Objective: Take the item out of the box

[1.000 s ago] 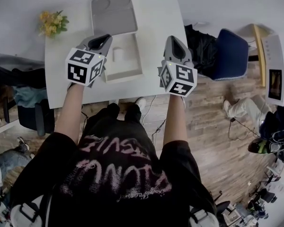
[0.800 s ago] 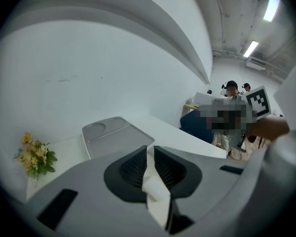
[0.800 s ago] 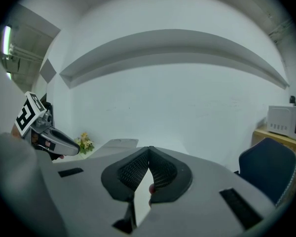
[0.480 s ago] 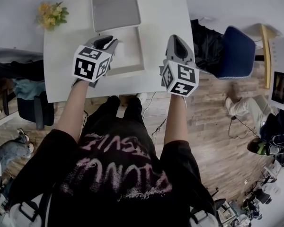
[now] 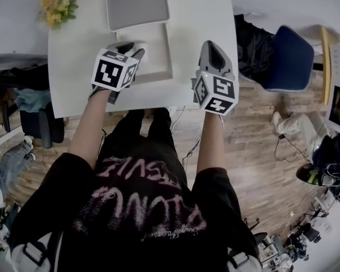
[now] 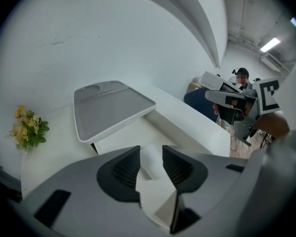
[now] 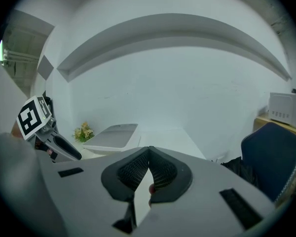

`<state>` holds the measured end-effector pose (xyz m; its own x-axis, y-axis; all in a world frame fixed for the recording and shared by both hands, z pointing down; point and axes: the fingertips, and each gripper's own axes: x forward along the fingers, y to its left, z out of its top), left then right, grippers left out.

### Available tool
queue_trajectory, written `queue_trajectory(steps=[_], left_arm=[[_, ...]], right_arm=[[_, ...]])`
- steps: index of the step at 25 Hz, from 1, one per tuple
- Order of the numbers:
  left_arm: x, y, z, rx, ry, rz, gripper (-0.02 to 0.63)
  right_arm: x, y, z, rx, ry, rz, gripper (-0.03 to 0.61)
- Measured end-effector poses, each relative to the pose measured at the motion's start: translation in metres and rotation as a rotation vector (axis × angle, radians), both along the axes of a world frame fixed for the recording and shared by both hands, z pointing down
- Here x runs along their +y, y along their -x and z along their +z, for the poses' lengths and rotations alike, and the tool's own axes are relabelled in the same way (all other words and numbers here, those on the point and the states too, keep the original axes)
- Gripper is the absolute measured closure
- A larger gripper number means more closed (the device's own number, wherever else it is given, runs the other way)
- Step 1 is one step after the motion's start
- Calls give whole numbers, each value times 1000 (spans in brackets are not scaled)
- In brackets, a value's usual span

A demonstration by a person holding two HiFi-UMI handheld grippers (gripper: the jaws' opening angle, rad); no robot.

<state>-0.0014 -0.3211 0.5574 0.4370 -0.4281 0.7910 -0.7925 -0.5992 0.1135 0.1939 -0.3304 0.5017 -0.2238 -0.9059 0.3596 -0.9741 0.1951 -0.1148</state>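
Observation:
On the white table [image 5: 79, 67] lies an open white box [image 5: 158, 52], its grey-lined lid [image 5: 137, 4] folded back behind it. My left gripper [image 5: 137, 49] reaches into the box from the left. In the left gripper view its jaws are opening around a small white upright item [image 6: 150, 162] that stands between the pads; I see no firm press on it. From the head view the item is hidden under that gripper. My right gripper [image 5: 211, 47] hovers by the box's right side, shut with nothing held [image 7: 148, 169].
A small bunch of yellow flowers [image 5: 56, 9] sits at the table's far left corner. A blue chair [image 5: 289, 58] with dark clothing stands to the right of the table. The table's near edge runs just under both grippers; wooden floor lies beyond it.
My left gripper has moved right and forward, from beside the box to over its tray and the item. The right gripper has barely moved.

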Motion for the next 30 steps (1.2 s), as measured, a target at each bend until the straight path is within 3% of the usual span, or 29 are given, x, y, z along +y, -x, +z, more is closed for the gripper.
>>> queue_trajectory(steps=[10,14,26,30], left_arm=[[8,-3,33,-56,193,-75,439],[3,-4,31,-133,209,-68,433],[-4,-3,45,-143,349,-192,426],[-1,-6,50,-142,379,-198,408]], right_arm=[[-2,-9,21,-12,37,2,569],[-5,-12,24,-13,42,2,569],[-17,-17,26,-15,45,-2,569],[-18,-17,29,-15,50,-3,569]])
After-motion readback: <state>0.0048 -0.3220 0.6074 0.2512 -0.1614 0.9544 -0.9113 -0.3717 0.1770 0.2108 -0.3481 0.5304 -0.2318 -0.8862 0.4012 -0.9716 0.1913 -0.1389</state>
